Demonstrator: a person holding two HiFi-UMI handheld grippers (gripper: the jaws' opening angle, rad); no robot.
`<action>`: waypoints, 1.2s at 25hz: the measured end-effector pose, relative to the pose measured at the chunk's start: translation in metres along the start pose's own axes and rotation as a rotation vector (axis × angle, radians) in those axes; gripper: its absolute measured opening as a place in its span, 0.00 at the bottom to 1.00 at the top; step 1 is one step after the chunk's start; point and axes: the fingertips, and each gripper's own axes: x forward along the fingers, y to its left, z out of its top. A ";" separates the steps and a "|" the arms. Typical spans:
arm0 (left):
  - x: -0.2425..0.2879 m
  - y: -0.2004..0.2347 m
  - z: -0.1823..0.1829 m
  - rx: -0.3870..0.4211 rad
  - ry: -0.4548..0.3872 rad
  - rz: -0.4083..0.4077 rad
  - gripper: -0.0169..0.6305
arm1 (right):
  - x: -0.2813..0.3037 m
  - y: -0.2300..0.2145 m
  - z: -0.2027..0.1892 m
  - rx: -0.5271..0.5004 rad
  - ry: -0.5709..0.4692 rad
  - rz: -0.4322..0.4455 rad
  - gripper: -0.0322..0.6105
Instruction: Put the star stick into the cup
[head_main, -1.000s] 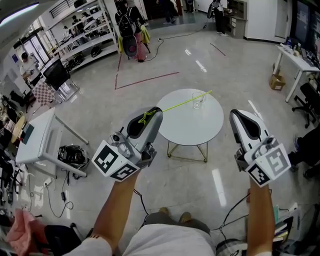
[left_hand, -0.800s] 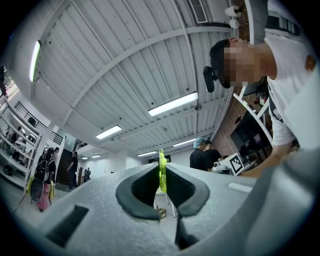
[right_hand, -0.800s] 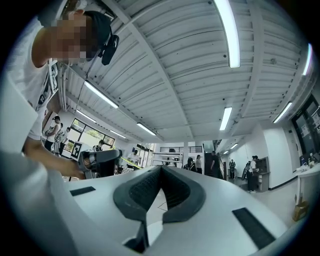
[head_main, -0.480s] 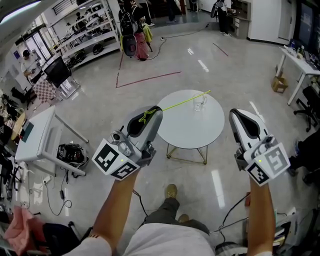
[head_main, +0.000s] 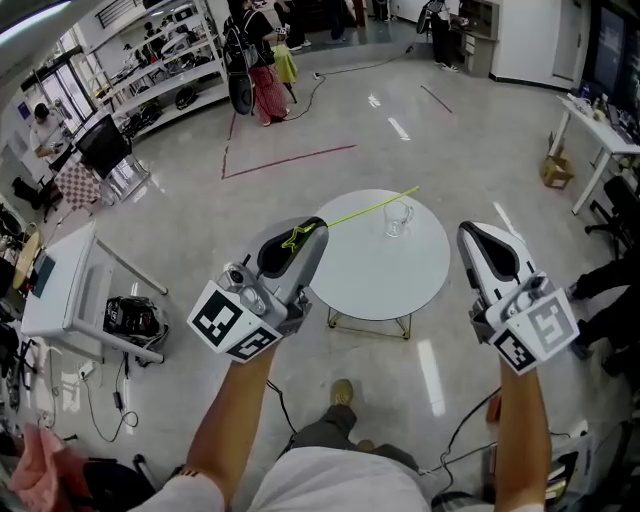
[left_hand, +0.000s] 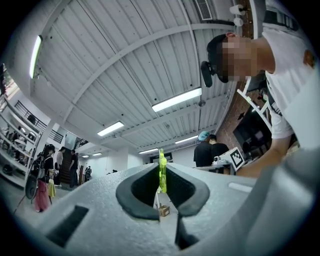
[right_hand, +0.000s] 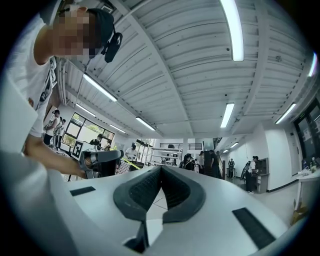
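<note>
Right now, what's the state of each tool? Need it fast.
Left tool: closed on the star stick.
Right tool: closed, nothing in it.

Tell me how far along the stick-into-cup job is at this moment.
Done: the left gripper is clamped on the stick. In hand: the stick is held up, its far end pointing toward the cup on the round table. Left: get it into the cup. The right gripper is shut and empty.
</note>
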 end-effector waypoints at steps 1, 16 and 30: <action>0.003 0.008 -0.004 0.000 0.005 -0.002 0.07 | 0.007 -0.004 -0.002 -0.002 0.002 -0.004 0.07; 0.051 0.112 -0.065 -0.021 0.068 -0.074 0.07 | 0.096 -0.062 -0.036 -0.015 0.052 -0.074 0.07; 0.080 0.163 -0.121 -0.071 0.177 -0.192 0.07 | 0.145 -0.096 -0.076 -0.012 0.125 -0.151 0.07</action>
